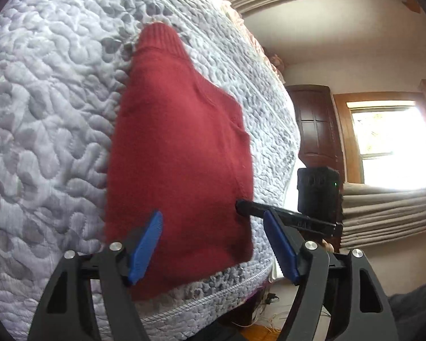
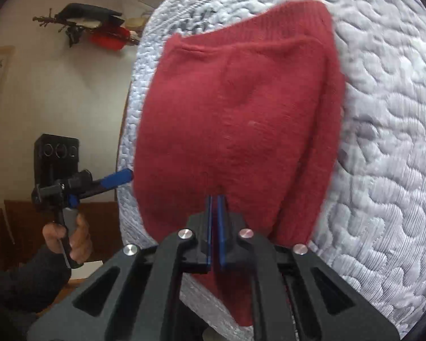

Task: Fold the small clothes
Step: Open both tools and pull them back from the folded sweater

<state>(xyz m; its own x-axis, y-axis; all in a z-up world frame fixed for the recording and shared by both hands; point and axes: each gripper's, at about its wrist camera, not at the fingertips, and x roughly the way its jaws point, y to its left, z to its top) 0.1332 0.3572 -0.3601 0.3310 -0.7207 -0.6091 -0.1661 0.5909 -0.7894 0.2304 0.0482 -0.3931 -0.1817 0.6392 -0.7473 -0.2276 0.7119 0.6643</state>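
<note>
Red knit garment (image 1: 181,153) lies folded on the quilted grey mattress (image 1: 48,108), near its edge. Left gripper (image 1: 213,244) spread wide, holding nothing, blue pads (image 1: 146,245) over the cloth. Right gripper (image 2: 215,201) pressed closed at the garment's near edge; grip on fabric unclear.

Two close wrist views, opposite sides, shared red sweater (image 1: 181,153).

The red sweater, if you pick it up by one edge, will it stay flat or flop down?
Probably flop: the sweater is soft knit, already folded and rumpled on the quilt. It looks light. The fuzzy knit likely won't slip from the right gripper, shut at its edge.
</note>
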